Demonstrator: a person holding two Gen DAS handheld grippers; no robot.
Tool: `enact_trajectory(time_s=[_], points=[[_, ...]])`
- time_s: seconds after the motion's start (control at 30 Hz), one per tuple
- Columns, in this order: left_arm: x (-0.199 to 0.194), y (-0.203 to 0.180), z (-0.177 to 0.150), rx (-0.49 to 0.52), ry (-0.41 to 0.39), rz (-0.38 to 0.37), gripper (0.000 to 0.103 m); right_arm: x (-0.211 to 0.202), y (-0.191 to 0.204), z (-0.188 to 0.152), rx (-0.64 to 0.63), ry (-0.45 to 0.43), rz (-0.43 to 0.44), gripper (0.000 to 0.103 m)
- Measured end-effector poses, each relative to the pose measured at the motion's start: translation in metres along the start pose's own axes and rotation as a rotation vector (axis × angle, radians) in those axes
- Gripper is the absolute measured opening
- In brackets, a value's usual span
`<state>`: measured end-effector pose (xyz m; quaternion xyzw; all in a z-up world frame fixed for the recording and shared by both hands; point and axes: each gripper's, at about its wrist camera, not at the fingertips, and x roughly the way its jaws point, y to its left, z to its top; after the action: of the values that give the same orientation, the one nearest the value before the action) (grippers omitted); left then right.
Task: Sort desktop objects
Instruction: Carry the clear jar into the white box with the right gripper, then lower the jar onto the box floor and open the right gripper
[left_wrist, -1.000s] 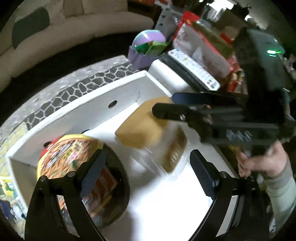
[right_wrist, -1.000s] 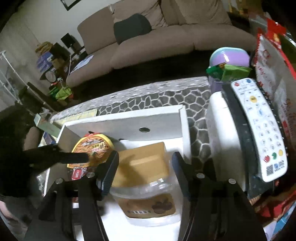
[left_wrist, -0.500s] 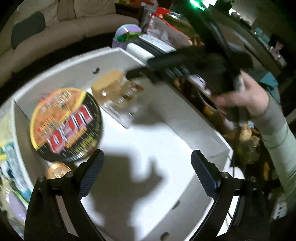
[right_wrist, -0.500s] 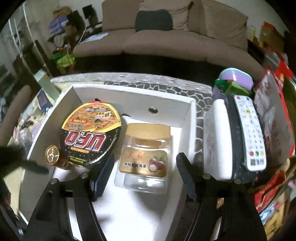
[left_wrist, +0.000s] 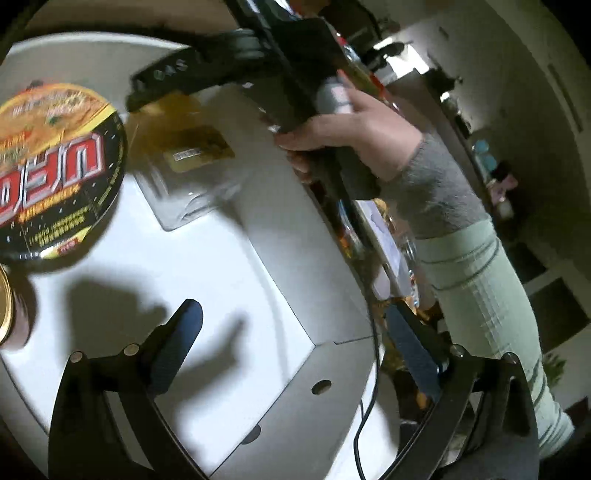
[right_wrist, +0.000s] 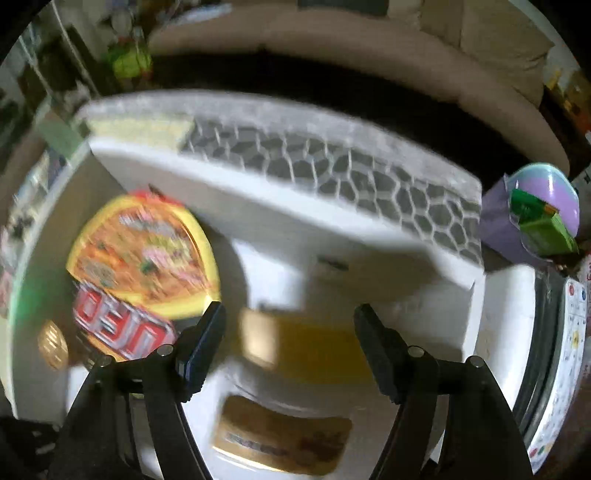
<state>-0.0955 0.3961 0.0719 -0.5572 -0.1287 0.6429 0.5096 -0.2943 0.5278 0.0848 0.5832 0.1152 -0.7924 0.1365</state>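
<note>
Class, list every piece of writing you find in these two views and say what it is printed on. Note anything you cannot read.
"U.F.O.": big red letters on the noodle bowl lid, seen tilted and partly cut off.
Small print under it on the lid: too small to read.
Jar label, with its barcode patch: blurred, unreadable.
Remote button markings: too small to read.
Can top: no text visible.

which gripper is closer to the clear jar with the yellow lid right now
Right. The right gripper hangs directly over the jar, its open fingers straddling the yellow lid. The left gripper is open too, but farther off, over a bare part of the white box, with the jar beyond its fingertips.
</note>
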Motion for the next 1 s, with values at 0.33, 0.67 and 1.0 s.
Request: enact_trajectory(time_s=[0.33, 0.67, 1.0], points=[[-0.019, 0.013, -0.027, -0.178, -0.067, -0.070, 0.103, -0.021, 0.031, -0.092, 0.059, 0.151, 0.067, 0.075], [-0.022, -0.026, -0.069, -0.293, 0.024, -0.200, 0.103, -0.051, 0.038, -0.176, 0.165, 0.176, 0.131, 0.081], [0.025, 0.000, -0.042, -0.395, 0.138, -0.048, 0.103, -0.073, 0.031, -0.209, 0.257, 0.123, 0.192, 0.079]])
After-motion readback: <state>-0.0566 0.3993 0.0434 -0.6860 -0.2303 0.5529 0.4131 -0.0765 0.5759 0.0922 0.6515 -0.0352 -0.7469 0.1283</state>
